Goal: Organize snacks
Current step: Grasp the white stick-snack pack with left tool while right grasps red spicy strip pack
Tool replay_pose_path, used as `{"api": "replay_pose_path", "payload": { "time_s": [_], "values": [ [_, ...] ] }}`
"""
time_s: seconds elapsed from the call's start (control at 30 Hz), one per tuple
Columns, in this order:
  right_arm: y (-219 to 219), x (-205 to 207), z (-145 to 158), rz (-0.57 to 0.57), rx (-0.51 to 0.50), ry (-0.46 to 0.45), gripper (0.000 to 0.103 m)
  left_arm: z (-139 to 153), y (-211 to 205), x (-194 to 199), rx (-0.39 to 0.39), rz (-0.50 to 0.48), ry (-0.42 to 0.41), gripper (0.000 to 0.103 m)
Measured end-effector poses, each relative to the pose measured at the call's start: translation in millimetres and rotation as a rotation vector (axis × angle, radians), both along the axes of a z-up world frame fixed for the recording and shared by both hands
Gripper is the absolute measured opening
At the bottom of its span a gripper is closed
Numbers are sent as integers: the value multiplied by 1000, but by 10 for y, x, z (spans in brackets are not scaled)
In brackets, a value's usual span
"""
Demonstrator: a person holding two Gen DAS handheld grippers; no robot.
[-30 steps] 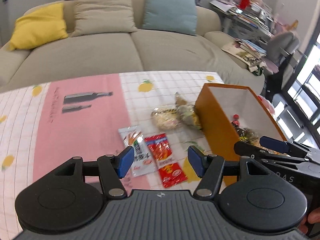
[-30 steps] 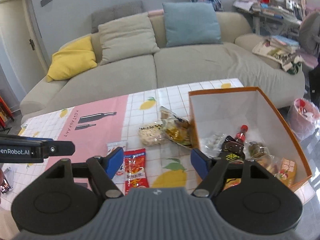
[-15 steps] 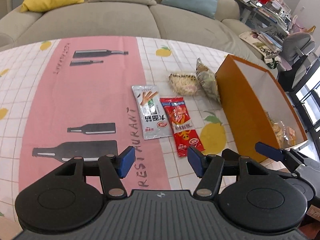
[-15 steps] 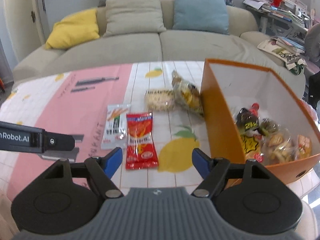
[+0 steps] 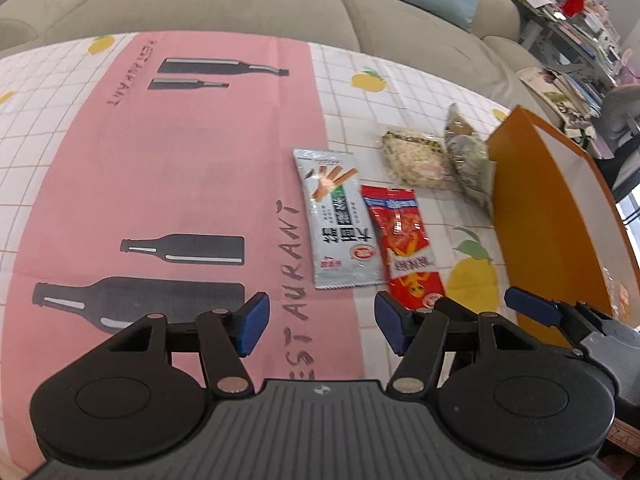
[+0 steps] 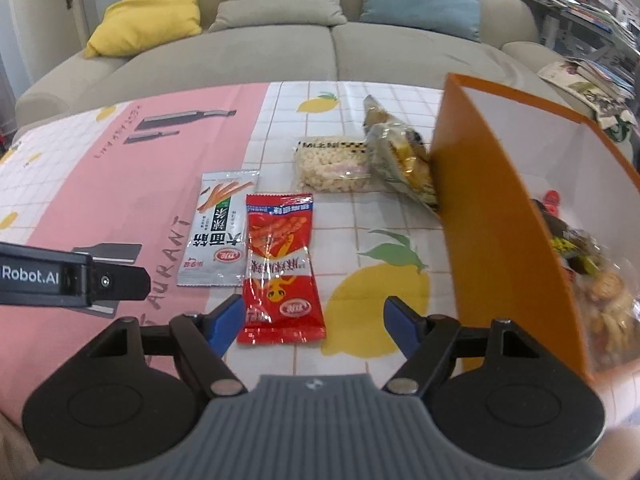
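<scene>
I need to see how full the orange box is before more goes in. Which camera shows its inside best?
The right wrist view. It looks over the near wall of the orange box onto the snacks inside. The left wrist view shows mainly the box's outer wall and a sliver of white interior, with the contents almost hidden.

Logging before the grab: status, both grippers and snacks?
Left gripper and right gripper open, empty. Red packet and silver packet flat on tablecloth. Orange box alongside. Nothing blocking.

— Can you make out what's in the orange box [image 6: 496,216]?
— Barely; its snacks [image 6: 600,300] blur at the frame's edge.
— And the red packet [image 6: 280,264]?
— Its lower left corner hides behind the right gripper [image 6: 314,322].
</scene>
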State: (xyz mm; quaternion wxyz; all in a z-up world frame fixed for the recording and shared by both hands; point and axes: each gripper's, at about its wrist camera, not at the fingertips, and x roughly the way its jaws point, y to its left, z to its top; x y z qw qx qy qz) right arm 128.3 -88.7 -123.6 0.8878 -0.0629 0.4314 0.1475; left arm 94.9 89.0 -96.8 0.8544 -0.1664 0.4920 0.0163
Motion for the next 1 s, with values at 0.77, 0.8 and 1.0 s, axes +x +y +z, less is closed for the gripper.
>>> {"api": "replay_pose_path", "payload": {
  "time_s": [0.77, 0.8, 1.0],
  "values": [
    [306, 597, -383, 49, 33, 0, 68, -313, 158, 445, 38, 45, -21, 68],
    [309, 594, -396, 56, 38, 3, 68, -311, 169, 443, 43, 48, -20, 68],
    [344, 559, -406, 70, 59, 17, 68, -320, 182, 433, 45, 62, -10, 68]
  ]
}}
